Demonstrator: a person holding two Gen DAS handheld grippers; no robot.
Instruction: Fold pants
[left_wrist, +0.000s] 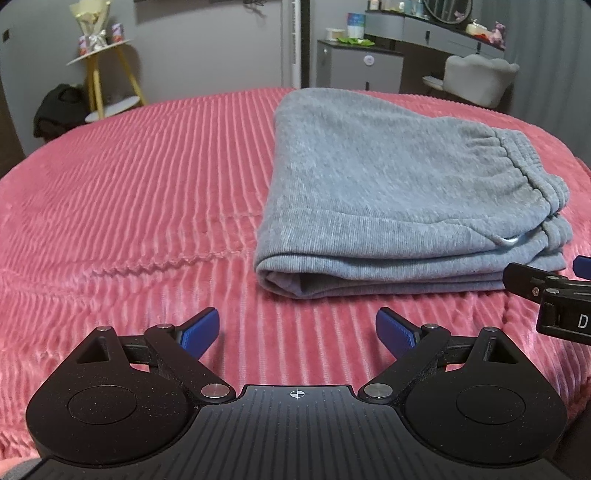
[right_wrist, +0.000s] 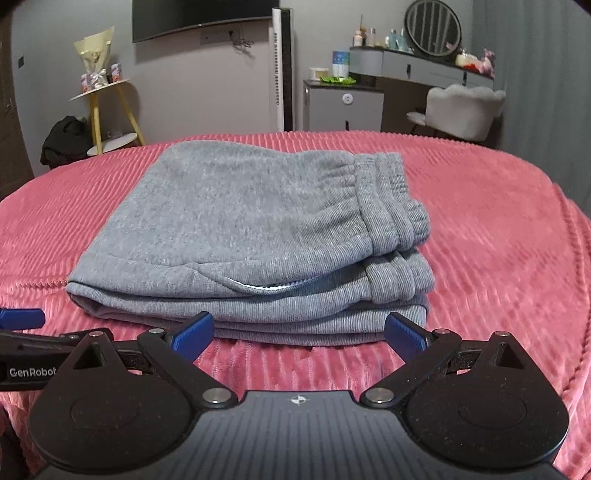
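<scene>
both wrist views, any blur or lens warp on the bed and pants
Left wrist view: pink bedspread bows into a dome, ribs smeared at left; grey pants fairly sharp. Right wrist view: same fisheye bulge, pants crisp, bedspread soft at right; dim, even light.

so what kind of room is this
Most likely a bedroom. The folded grey pants lie on a bed with a pink ribbed blanket, and behind it stand a vanity desk with a round mirror and a padded chair, all home furnishings.
</scene>
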